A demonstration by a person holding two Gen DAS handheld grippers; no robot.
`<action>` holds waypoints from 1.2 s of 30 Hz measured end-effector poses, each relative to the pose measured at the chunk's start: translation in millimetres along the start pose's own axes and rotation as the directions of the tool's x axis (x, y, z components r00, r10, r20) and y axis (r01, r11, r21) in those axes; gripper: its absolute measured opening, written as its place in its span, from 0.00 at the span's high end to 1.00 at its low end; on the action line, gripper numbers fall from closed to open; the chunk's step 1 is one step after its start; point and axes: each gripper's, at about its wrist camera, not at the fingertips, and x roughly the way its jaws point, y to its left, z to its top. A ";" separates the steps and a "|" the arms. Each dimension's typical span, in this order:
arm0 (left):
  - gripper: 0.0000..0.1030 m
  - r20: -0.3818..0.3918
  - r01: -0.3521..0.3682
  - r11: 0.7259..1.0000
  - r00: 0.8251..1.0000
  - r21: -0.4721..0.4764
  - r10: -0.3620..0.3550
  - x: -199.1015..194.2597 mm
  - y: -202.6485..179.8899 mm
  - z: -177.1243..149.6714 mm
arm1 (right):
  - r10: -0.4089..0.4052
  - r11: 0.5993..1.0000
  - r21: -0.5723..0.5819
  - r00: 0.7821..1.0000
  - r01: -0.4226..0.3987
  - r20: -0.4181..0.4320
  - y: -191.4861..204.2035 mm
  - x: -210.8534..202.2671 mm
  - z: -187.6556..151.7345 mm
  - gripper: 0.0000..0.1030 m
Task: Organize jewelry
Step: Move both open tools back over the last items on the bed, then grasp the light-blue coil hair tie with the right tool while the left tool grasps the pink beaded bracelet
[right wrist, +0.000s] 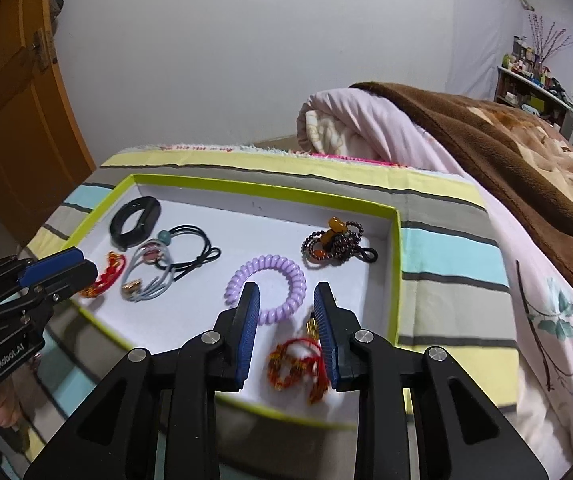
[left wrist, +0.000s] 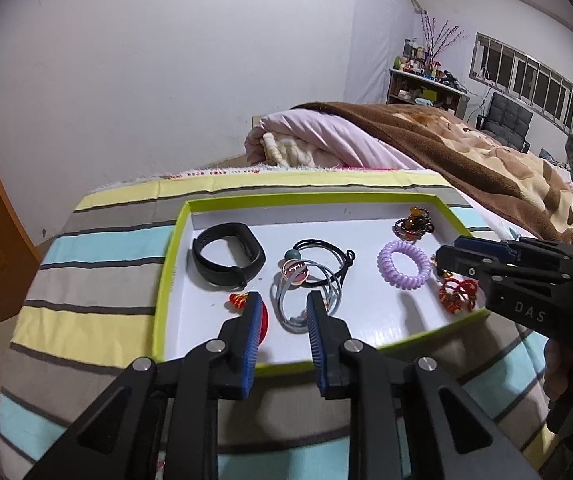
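A shallow white tray with a lime-green rim [left wrist: 168, 276] [right wrist: 398, 264] lies on a striped cloth. In it are a black wristband [left wrist: 228, 258] [right wrist: 134, 216], black and grey hair ties with beads [left wrist: 310, 276] [right wrist: 166, 264], a purple spiral hair tie [left wrist: 404, 264] [right wrist: 266, 288], a dark bead bracelet with amber pieces [left wrist: 412, 226] [right wrist: 334, 244], and two red-gold woven bracelets [left wrist: 456, 294] [right wrist: 294, 364], [left wrist: 246, 304] [right wrist: 102, 278]. My left gripper [left wrist: 284, 302] [right wrist: 82, 270] is open over the tray's near left, above the grey ties. My right gripper [right wrist: 286, 294] [left wrist: 444, 258] is open above the purple tie and one red bracelet.
The striped cloth [left wrist: 98, 264] covers a small table. A bed with a pink quilt [left wrist: 318, 140] and brown blanket [left wrist: 466, 152] lies behind and to the right. A wooden door [right wrist: 10, 120] stands at left. A shelf [left wrist: 426, 88] is far back.
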 end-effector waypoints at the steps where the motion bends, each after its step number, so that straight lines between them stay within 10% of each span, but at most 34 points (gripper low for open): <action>1: 0.77 0.006 0.000 1.000 1.000 -0.001 0.000 -5.6 0.0 -1.7 | -0.002 1.000 0.001 1.000 0.002 0.006 1.0 -6.1 -2.9 0.72; 36: 0.77 0.090 -0.039 0.999 0.995 -0.013 0.040 -144.5 -13.1 -105.7 | 0.049 0.998 0.037 0.994 -0.053 0.098 33.9 -148.0 -123.5 0.72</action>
